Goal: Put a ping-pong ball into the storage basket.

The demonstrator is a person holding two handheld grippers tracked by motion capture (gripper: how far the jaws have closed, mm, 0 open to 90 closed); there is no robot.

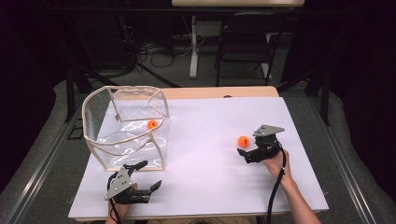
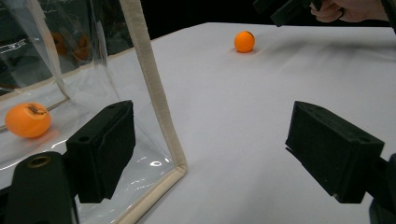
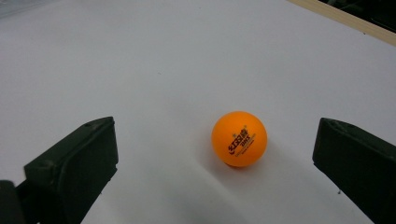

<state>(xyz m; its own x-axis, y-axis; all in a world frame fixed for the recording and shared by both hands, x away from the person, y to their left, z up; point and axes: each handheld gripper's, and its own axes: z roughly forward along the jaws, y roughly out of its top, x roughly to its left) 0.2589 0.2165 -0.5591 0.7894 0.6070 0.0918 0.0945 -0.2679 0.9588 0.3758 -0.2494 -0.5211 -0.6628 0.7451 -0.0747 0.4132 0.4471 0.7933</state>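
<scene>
Orange ball (image 3: 239,138) sits on the white worktop (image 3: 187,60) between the right gripper's (image 1: 246,153) fingers (image 3: 74,163) — fingers wide, nothing held, clear gap on both sides, ball a bit nearer the right-hand one. Right gripper view shows print on the ball; the high view only gives an orange dot (image 1: 243,140) just ahead of the fingertips.

Second orange ball (image 1: 152,124) lies inside the clear plastic bag (image 1: 126,126) with the cream fabric trim. Left gripper view has it (image 2: 27,119) behind the film, off to the left of the left-hand finger (image 2: 100,149), also printed.

Left gripper (image 1: 150,174) — fingers wide, empty. In its own view the bag's near corner edge (image 2: 154,93) stands between the two fingers, close to the left-hand one; whether that finger touches the film I can't tell. High view puts this gripper just in front of the bag's near side, with the grey plate on top.

Left gripper view also catches the loose ball (image 2: 244,41) far ahead past the fingers, with the other hand (image 2: 350,9) and its gripper at the top edge. High view adds a folding chair (image 1: 245,42) and cables on the floor beyond the worktop.
</scene>
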